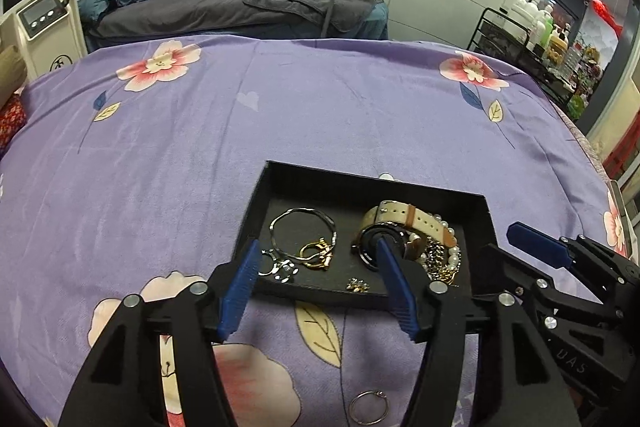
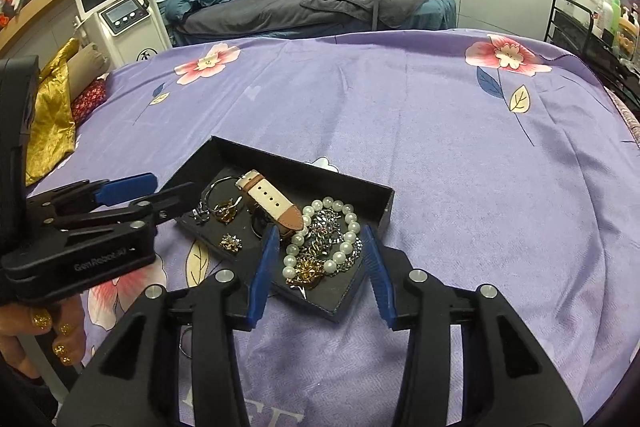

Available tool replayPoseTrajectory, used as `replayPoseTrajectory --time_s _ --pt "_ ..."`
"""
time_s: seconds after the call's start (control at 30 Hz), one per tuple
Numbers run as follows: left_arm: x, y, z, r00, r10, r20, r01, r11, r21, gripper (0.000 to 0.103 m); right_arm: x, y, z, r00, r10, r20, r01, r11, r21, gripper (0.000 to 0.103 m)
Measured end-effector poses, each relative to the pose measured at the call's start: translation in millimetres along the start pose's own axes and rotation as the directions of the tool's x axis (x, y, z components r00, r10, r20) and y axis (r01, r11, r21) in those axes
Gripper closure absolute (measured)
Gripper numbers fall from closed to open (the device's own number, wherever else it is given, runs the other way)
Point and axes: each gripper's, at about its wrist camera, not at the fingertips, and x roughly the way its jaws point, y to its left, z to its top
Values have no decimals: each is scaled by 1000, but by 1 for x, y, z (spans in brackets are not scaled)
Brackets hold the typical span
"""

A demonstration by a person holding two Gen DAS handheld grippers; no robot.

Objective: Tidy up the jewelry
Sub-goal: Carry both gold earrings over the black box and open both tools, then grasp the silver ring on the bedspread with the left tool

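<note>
One black tray [image 1: 256, 195] is being seen on the bed. In it are being counted one watch [image 1: 394, 223], one pearl bracelet [image 2: 320, 239], one silver bangle [image 1: 300, 231], one small gold brooch [image 1: 357, 285] and a tangle of chains [image 2: 320, 251] whose number cannot be told. One loose silver ring [image 1: 368, 409] is being seen outside the tray.

This looks like a beauty salon treatment room: a massage bed [image 2: 312, 11] with grey towels, a white treatment machine [image 2: 120, 11] with a screen, a cart of lotion bottles [image 1: 536, 15], and tiled walls.
</note>
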Motion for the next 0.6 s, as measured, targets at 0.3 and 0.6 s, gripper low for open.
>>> replayPoseTrajectory --time_s 0.3,0.6 --pt "-11 7 -29 999 25 -33 -25 1000 11 23 -8 3 -19 1000 -14 -21 15 1000 13 59" --pt "-20 0 -58 998 27 -59 -24 999 47 20 -11 -4 -45 997 -6 -79 8 1000 25 59"
